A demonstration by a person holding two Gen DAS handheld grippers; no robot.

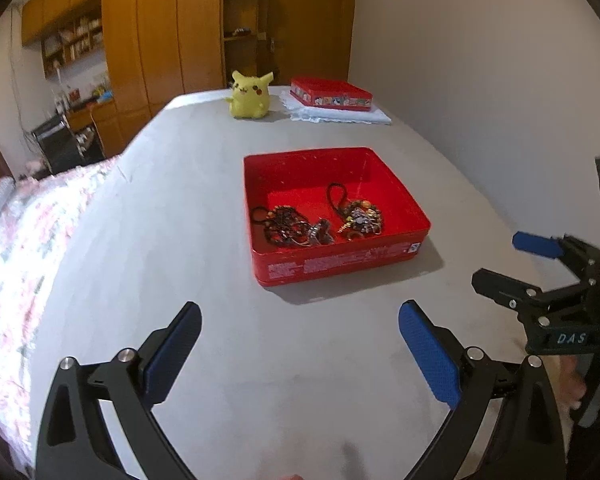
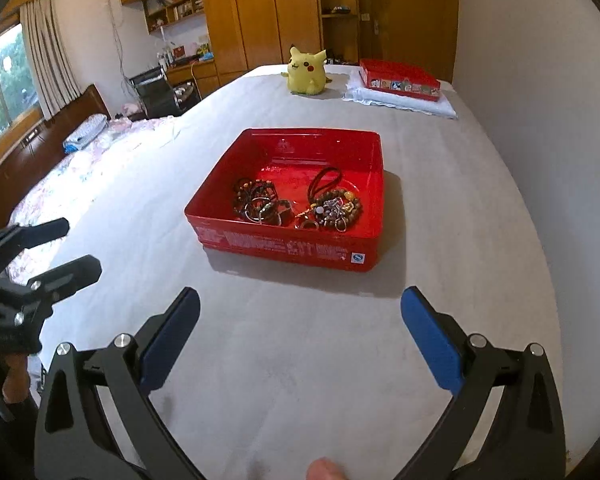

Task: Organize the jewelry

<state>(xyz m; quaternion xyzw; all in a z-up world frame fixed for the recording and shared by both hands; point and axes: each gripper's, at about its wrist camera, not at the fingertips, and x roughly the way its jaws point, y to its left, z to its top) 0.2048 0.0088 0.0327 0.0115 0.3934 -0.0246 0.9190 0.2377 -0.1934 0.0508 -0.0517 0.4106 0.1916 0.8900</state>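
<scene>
An open red tin box [image 1: 340, 262] [image 2: 276, 246] sits on the grey bed sheet. Inside it lie two heaps of jewelry: dark beaded bracelets [image 1: 288, 228] [image 2: 258, 204] on the left, and a beaded bracelet with charms and a black cord [image 1: 360, 218] [image 2: 336, 208] on the right. My left gripper [image 1: 300, 344] is open and empty, short of the box's near wall. My right gripper [image 2: 300, 332] is open and empty, also short of the box. Each gripper shows in the other's view, the right one [image 1: 508, 260] and the left one [image 2: 76, 246], both open.
A yellow plush toy [image 1: 250, 94] [image 2: 306, 70] sits at the far end of the bed. The red tin lid [image 1: 332, 94] [image 2: 400, 80] rests on a folded white cloth [image 1: 340, 116] [image 2: 404, 102]. A floral quilt [image 1: 24, 248] lies left. A white wall [image 2: 540, 80] runs along the right.
</scene>
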